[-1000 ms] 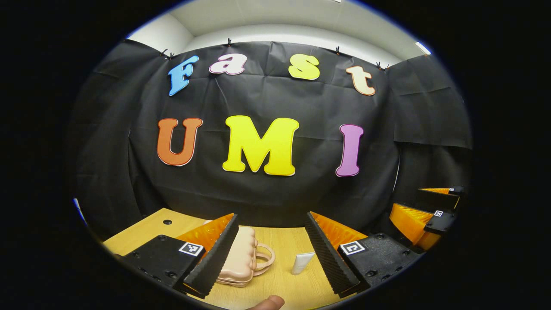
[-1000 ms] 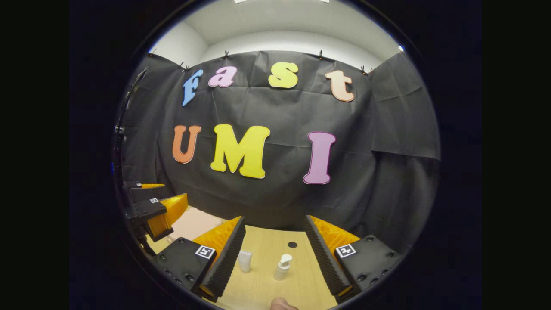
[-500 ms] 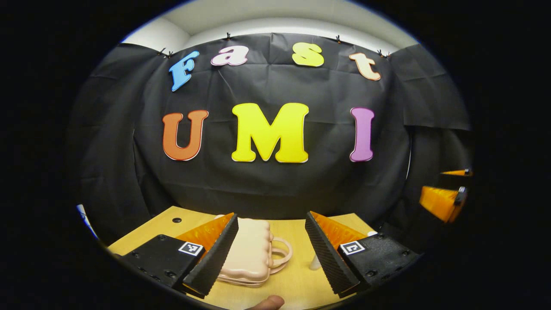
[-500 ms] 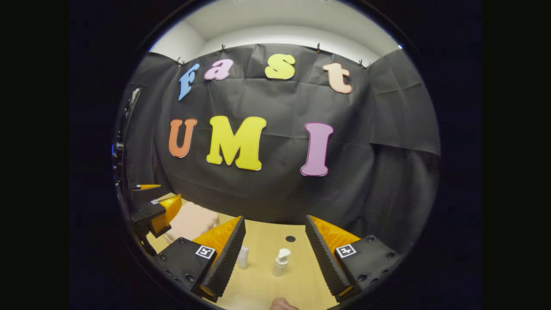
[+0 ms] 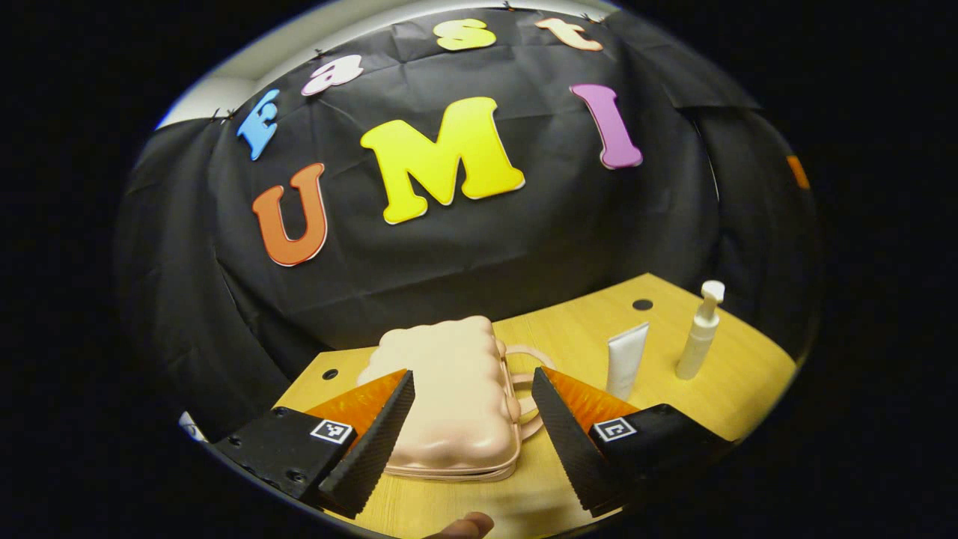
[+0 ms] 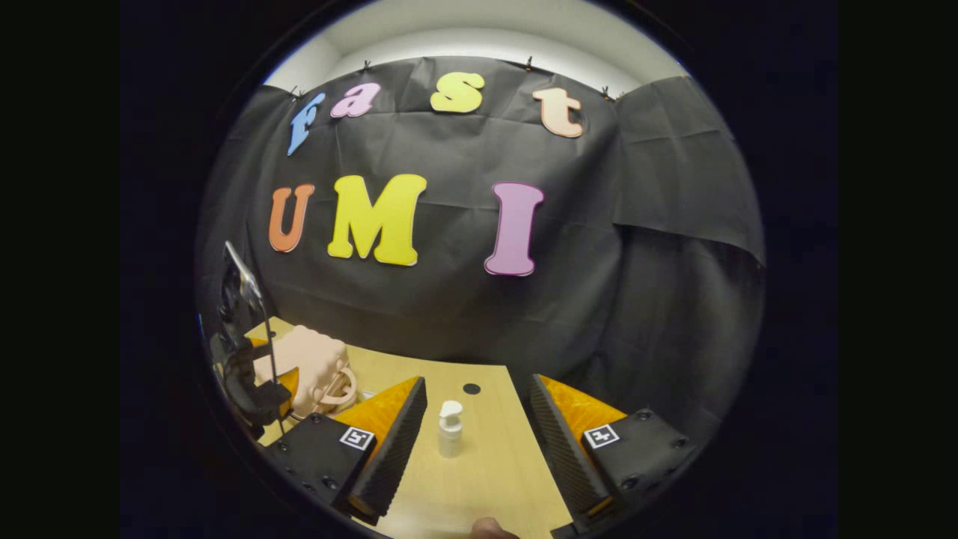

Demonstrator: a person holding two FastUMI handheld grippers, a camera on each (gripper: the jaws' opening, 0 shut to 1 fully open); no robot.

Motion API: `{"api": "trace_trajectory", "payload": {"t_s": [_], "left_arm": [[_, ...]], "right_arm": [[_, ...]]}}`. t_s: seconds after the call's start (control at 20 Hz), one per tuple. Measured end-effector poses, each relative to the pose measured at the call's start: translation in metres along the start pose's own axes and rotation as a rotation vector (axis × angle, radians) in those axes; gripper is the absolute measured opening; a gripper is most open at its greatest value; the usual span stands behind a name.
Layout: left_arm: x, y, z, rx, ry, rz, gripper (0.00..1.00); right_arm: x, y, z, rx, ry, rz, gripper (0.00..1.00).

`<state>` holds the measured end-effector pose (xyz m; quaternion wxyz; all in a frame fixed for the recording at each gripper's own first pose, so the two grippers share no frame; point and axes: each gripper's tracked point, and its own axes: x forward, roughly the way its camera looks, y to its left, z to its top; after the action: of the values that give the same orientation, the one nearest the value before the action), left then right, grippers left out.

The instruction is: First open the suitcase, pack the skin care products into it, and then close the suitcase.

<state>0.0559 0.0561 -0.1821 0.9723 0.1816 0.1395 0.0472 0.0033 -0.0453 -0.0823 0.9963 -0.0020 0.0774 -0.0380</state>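
A pale pink suitcase [image 5: 449, 397] lies shut on the wooden table [image 5: 584, 337], its handle toward the right. My left gripper [image 5: 471, 449] hovers just in front of it, open, with the case framed between its fingers but not touched. A white tube [image 5: 627, 359] and a white pump bottle [image 5: 700, 333] stand upright to the right of the case. In the right gripper view, my right gripper [image 6: 475, 457] is open above the table, and the pump bottle [image 6: 450, 429] stands ahead between its fingers. The suitcase [image 6: 307, 367] and the left gripper [image 6: 269, 385] are at the far left.
Black cloth walls close the table at the back and on both sides. Small round holes [image 5: 642, 305] [image 5: 330, 373] sit in the tabletop near its back edge. A fingertip [image 5: 468, 526] of the holding hand peeks in at the bottom edge.
The left gripper has tilted down and come closer to the suitcase, which now looks larger between its fingers. The right gripper has shifted, so the pump bottle is centred and the tube is hidden.
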Motion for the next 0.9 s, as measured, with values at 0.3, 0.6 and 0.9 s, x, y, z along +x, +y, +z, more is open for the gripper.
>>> {"api": "trace_trajectory", "payload": {"t_s": [0.3, 0.6, 0.9], "left_arm": [[0.031, -0.024, -0.030, 0.223, 0.051, -0.005, 0.98], [0.058, -0.044, -0.045, 0.558, 0.038, 0.000, 0.98], [0.082, -0.064, -0.063, 0.814, 0.079, 0.044, 0.96]], "right_arm": [[0.006, -0.021, -0.028, 0.020, 0.058, -0.004, 0.82], [0.023, -0.042, -0.052, 0.056, 0.104, 0.006, 0.82], [0.038, -0.059, -0.077, 0.059, 0.157, 0.039, 0.83]]}}
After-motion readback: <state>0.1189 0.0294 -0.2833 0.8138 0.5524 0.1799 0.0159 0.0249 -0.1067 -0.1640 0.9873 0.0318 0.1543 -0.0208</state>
